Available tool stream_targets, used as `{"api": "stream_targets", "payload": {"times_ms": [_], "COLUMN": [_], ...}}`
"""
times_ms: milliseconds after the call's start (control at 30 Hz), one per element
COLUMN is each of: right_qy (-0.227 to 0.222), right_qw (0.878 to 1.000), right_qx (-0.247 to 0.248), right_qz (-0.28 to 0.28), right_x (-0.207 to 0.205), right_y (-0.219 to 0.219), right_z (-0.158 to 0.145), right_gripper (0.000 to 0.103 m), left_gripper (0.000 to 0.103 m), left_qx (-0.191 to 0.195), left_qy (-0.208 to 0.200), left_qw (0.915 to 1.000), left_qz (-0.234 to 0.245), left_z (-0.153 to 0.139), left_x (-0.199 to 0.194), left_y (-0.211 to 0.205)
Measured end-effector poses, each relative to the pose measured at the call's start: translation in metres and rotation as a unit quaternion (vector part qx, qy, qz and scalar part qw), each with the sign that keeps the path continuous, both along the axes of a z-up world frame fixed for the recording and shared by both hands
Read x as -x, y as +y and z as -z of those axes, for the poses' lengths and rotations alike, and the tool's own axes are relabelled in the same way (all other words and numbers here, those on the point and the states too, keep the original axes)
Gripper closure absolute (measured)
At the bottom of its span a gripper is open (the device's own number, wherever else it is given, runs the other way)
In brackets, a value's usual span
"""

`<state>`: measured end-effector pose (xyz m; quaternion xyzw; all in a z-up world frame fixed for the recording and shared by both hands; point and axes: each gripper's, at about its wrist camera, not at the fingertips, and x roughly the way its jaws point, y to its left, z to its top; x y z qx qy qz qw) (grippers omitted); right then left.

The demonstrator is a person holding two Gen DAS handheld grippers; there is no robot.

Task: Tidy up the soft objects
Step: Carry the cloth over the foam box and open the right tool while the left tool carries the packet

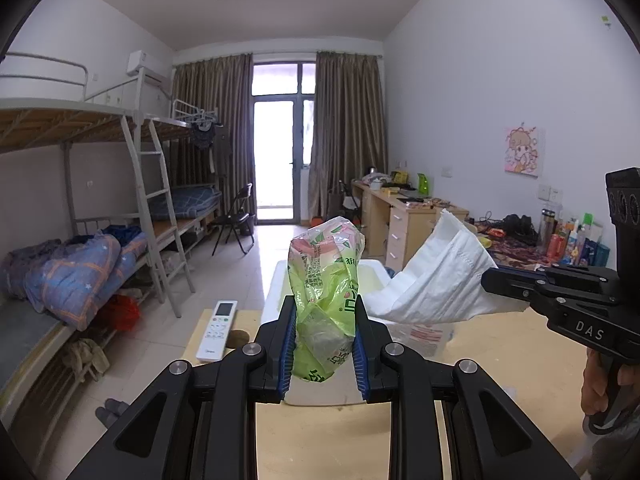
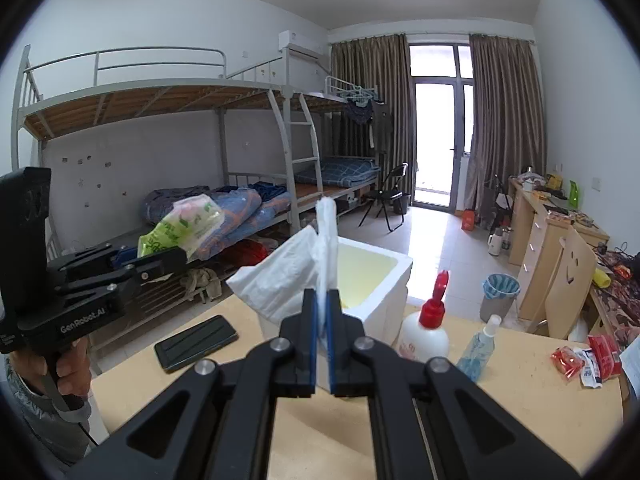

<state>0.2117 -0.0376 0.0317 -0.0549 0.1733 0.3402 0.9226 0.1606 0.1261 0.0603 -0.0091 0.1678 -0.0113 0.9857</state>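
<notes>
Left wrist view: both hand-held grippers hold soft packs above the surface (image 1: pixel 500 360).
Left hand-held gripper (image 1: pixel 324 344) clamps a green plastic bag (image 1: pixel 326 280); right hand-held gripper (image 2: pixel 322 320) pinches a white bag (image 2: pixel 288 276) over the foam box (image 2: pixel 384 280).

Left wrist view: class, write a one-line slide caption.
Left gripper holds a green plastic bag above a white foam box; right gripper holds a white bag.

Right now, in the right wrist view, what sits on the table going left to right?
Phone → foam box → red-capped bottle → blue spray bottle → red snack packets.
</notes>
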Motion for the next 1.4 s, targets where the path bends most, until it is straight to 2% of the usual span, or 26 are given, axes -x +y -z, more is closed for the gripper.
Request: {"api": "stream_targets", "payload": {"times_ms": [500,733,1200,1233,1300,1367,1400], "right_qy": [0.021,0.047,0.063,0.063,0.067,0.066,0.058], "right_qw": [1.000,0.999,0.998,0.998,0.997,0.997,0.998], "right_qx": [0.016,0.020,0.031,0.032,0.033,0.037,0.037], "right_qz": [-0.004,-0.009,0.000,0.002,0.004,0.005,0.010], "right_x": [-0.051,-0.077,-0.093,-0.093,-0.094,-0.093,-0.090], "right_y": [0.034,0.050,0.065,0.066,0.070,0.073,0.073], "right_z": [0.004,0.012,0.017,0.017,0.017,0.017,0.017], "right_gripper": [0.097,0.097,0.096,0.094,0.083,0.056,0.049], "left_gripper": [0.077,0.077,0.077,0.077,0.077,0.077,0.077], "left_qx": [-0.002,0.001,-0.001,0.000,0.000,-0.001,-0.001], "left_qy": [0.009,0.014,0.019,0.020,0.020,0.021,0.022], "left_qw": [0.9998,0.9996,0.9990,0.9989,0.9989,0.9988,0.9988], "left_qz": [-0.017,-0.025,-0.041,-0.042,-0.043,-0.043,-0.045], "left_z": [0.007,0.011,0.008,0.008,0.009,0.010,0.010], "left_x": [-0.034,-0.038,-0.036,-0.035,-0.034,-0.033,-0.033], "left_y": [0.014,0.020,0.017,0.016,0.017,0.016,0.016]}}
